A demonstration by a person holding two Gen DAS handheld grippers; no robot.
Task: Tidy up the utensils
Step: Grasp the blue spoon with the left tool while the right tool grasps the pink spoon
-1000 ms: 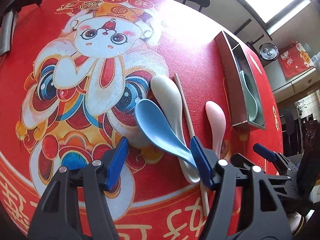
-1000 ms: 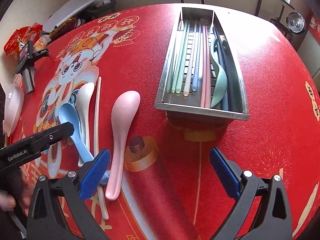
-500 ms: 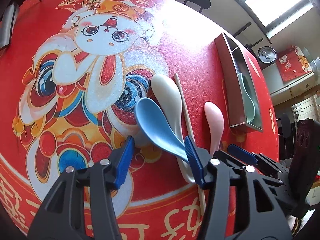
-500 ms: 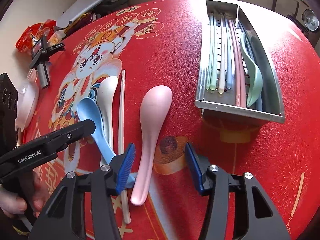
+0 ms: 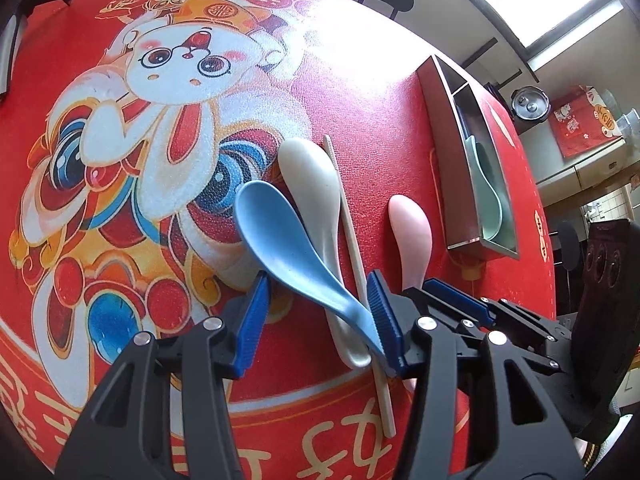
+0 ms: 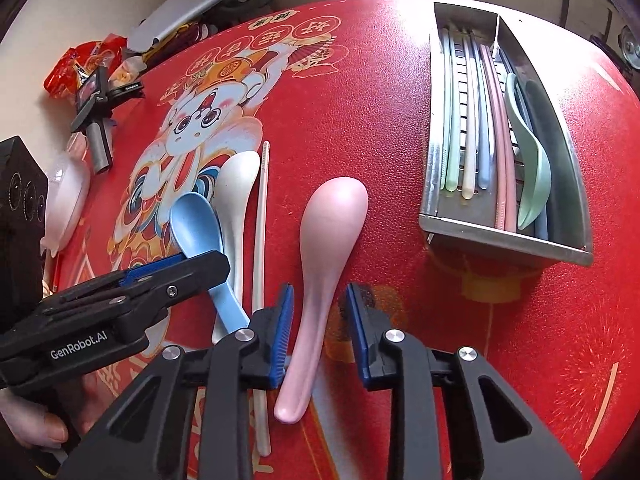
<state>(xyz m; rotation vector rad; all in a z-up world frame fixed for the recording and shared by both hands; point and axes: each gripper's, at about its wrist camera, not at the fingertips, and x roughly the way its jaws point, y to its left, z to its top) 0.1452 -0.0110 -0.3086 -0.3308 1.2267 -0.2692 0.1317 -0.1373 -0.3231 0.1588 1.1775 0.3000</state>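
Along the lower edge of both views, gripper bodies cut off the spoon handles. "GenRobot.AI" read on the left gripper [image 6: 192,268]; its jaws stood apart, the glossy blue plastic spoon [image 5: 288,248] against one pad. The right gripper [image 6: 318,330] was closing around the pale pink plastic spoon [image 6: 324,256], pads not yet touching. At upper right, the divided steel tray [image 6: 496,236] held pastel chopsticks [image 6: 472,128] and a green spoon [image 6: 532,168].

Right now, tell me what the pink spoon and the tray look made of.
Pink spoon: probably matte plastic or wheat-straw composite; soft, even pastel surface with no glare. Tray: likely stainless steel; grey brushed walls, folded rim with dull reflections.
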